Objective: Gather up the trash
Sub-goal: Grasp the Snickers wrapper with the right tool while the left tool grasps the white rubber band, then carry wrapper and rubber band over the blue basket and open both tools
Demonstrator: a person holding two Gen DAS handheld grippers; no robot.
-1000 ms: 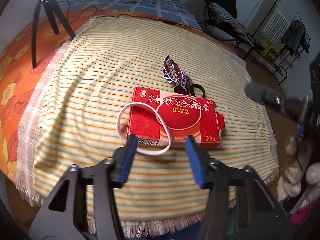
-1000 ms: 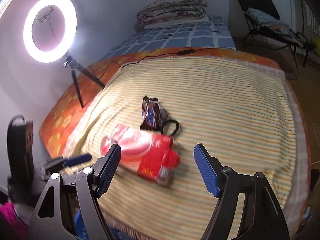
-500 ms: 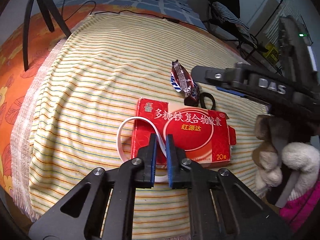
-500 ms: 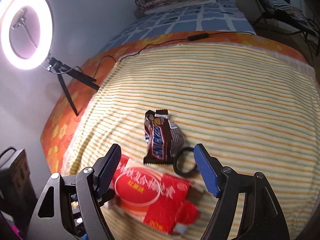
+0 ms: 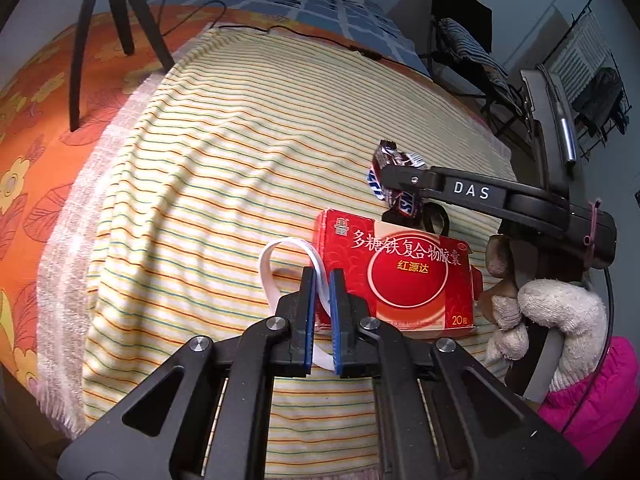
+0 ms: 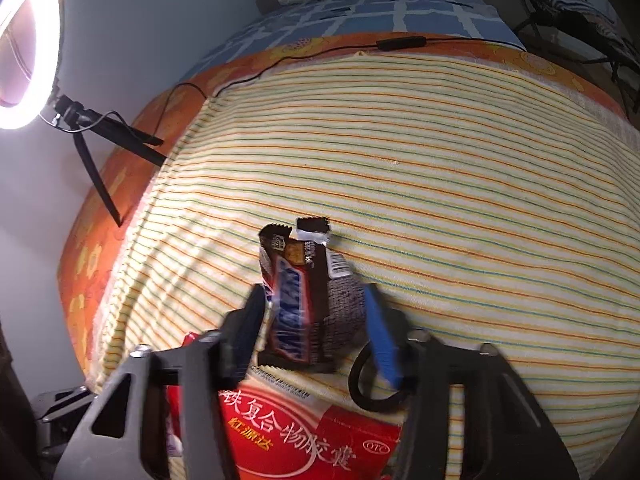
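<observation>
**Two grabs at once on the striped bed cover**

The left gripper (image 5: 320, 312) has its pads drawn nearly together on the white strap loop (image 5: 276, 276), which lies on the striped cover (image 5: 208, 184) of the bed, against the near-left corner of the red medicine box (image 5: 400, 276). To lift it well, I would raise it straight up and slowly: the loop leans on the box and could drag it. The strap is thin, so the pinch should be checked before it is carried off.

The right gripper (image 6: 316, 324) is partly apart, its fingers set on either side of the chocolate bar wrapper (image 6: 296, 300), which sits just beyond the far edge of the box. Whether the pads already touch the wrapper cannot be told; the left finger is blurred. The squeeze should fall across the wrapper's middle, since crinkled foil slips easily. A black hair tie (image 6: 376, 380) lies right by the right finger, touching or nearly so, and could get caught in the close. The box itself is not yet held by either gripper.
</observation>
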